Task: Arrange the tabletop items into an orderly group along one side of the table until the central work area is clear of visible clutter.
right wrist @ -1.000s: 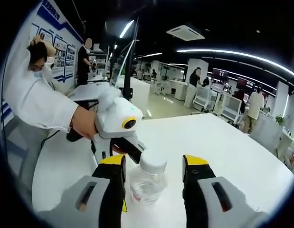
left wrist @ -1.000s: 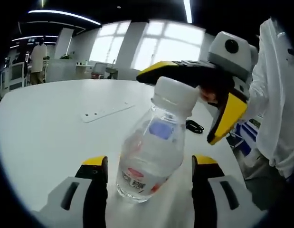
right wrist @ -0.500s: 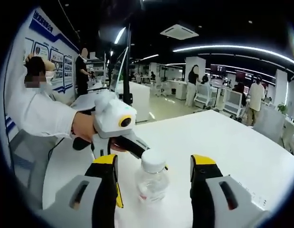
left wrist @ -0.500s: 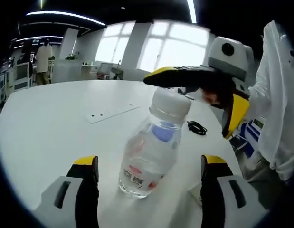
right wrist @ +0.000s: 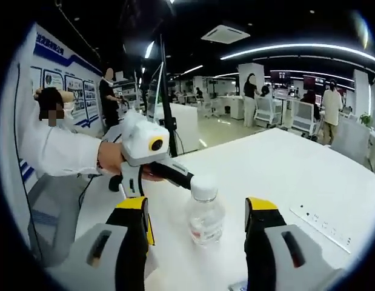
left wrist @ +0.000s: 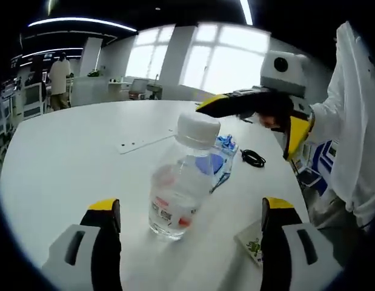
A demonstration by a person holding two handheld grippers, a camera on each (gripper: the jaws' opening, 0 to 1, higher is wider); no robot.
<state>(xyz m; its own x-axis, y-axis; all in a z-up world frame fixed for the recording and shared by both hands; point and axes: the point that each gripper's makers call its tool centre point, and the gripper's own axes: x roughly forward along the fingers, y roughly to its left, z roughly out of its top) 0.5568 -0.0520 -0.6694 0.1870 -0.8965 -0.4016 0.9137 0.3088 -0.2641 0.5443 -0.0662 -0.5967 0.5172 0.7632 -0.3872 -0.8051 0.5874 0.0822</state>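
Observation:
A clear water bottle [left wrist: 175, 188] with a white cap and a red-and-white label stands upright on the white table [left wrist: 66, 157]. My left gripper [left wrist: 191, 206] is open, its yellow-tipped jaws wide on either side of the bottle and not touching it. In the right gripper view the same bottle [right wrist: 205, 217] stands between the open jaws of my right gripper [right wrist: 198, 207], also untouched. The right gripper [left wrist: 243, 133] reaches in from the right, beyond the cap. The left gripper [right wrist: 158, 180], held by a hand, sits behind the bottle.
A blue-and-white packet [left wrist: 225, 159] lies just behind the bottle, with a black cable coil [left wrist: 252, 159] further right. A small card [left wrist: 252, 245] sits by my right jaw. A flat white strip [left wrist: 145, 142] lies mid-table. A person in white [left wrist: 351, 133] stands at the table's edge.
Both grippers have drawn back from the bottle and their jaws stand wider apart. The right gripper's finger no longer hangs over the cap. The blue packet has come into sight.

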